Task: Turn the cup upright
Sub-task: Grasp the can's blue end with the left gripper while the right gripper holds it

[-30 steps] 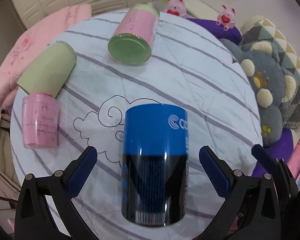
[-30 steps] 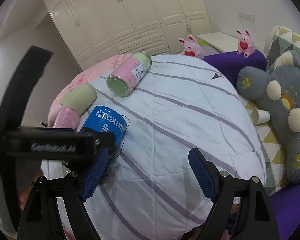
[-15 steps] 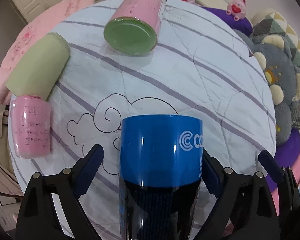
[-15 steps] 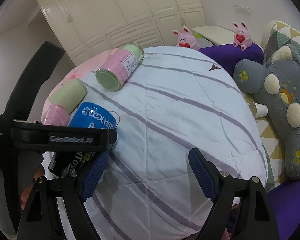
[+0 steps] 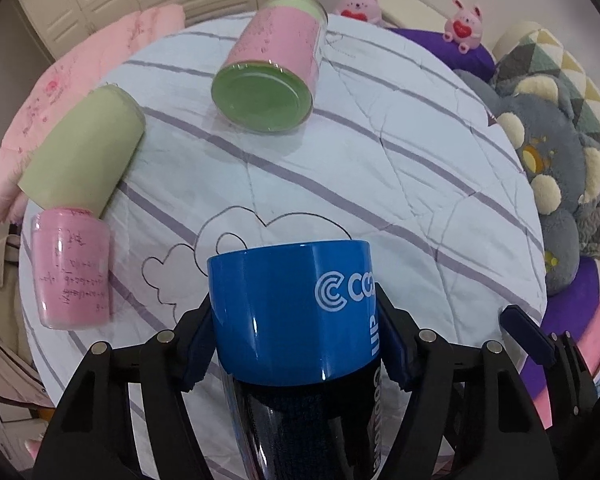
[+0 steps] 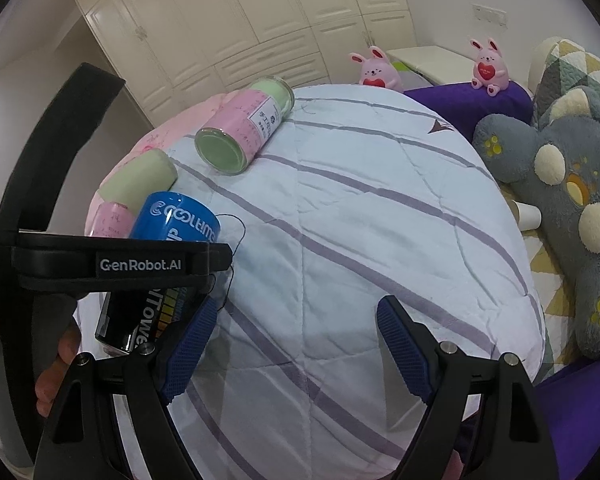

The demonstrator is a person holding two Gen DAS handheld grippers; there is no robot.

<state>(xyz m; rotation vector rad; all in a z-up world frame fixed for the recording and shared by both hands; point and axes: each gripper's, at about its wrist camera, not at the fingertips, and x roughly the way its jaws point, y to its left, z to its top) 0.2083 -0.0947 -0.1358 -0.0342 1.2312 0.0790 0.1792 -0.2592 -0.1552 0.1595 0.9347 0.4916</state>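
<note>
Two grippers are in our hands, and only one of them has anything in it. Our left gripper (image 5: 292, 344) is clenched on the blue cup (image 5: 292, 312), its blue pads pressed against either side of the glossy blue band. The cup lies on its side on the striped quilt (image 5: 380, 184), with its blue end pointing away from us and its dark part running back between the fingers toward the camera. In the right wrist view we see the same cup (image 6: 176, 220) at the left edge of the quilt (image 6: 360, 220), partly hidden behind the black body of the left gripper (image 6: 140, 264).

Our right gripper (image 6: 292, 344) hovers over bare quilt with its fingers spread wide and nothing between them.

Farther off, a pink-and-green jar (image 5: 272, 68) lies on its side, its green base toward us. At the left, a green cylinder (image 5: 80, 152) lies touching a pink cup (image 5: 72, 268). A grey plush toy (image 5: 560, 184) sits just off the quilt's right edge.
</note>
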